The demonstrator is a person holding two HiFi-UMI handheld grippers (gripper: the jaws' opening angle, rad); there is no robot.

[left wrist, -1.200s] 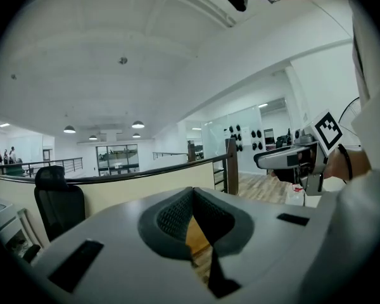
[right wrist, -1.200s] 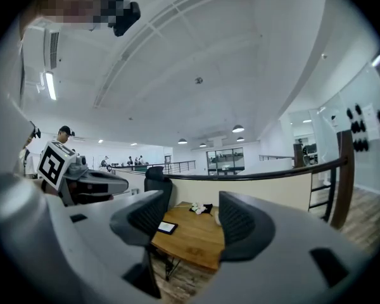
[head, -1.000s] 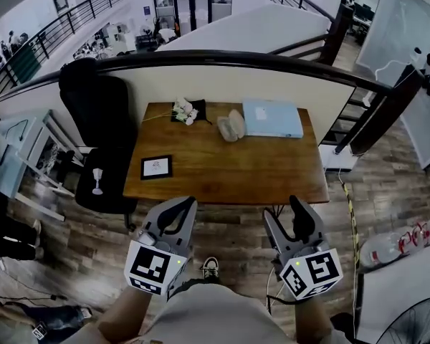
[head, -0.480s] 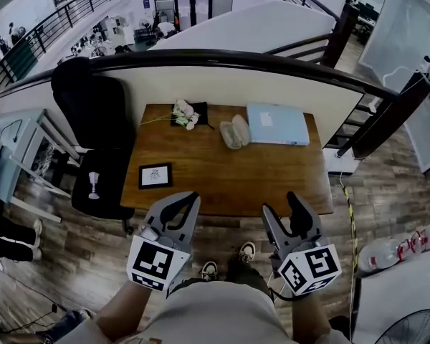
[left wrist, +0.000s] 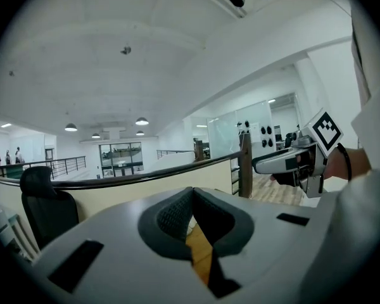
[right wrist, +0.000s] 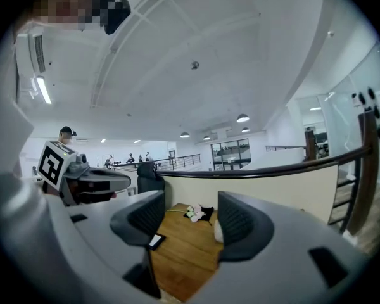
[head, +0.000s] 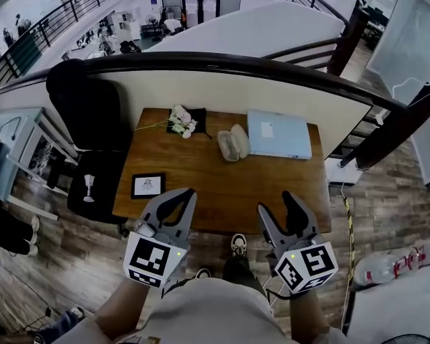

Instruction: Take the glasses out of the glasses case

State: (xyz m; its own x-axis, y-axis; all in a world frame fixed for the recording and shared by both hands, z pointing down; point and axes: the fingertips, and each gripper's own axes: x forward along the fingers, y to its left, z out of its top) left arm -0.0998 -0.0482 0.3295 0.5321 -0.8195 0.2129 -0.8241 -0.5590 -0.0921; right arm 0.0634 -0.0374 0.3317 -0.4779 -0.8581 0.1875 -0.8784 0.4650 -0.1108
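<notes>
Table edge nearer grippers than a second ago; person closing in. Glasses case upper centre of head view, on wooden table, beside blue folder, still far. Left gripper clenched, empty; right gripper released, empty. Both carried low, likely pre-approach.

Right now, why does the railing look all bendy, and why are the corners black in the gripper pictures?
Head view: the wide lens bends the handrail into an arc; the table is sharp and evenly lit. Left gripper view: a round lens leaves black corners, and the near fingers look huge. Right gripper view: same black ring; the ceiling lamp glows white without glare streaks.
</notes>
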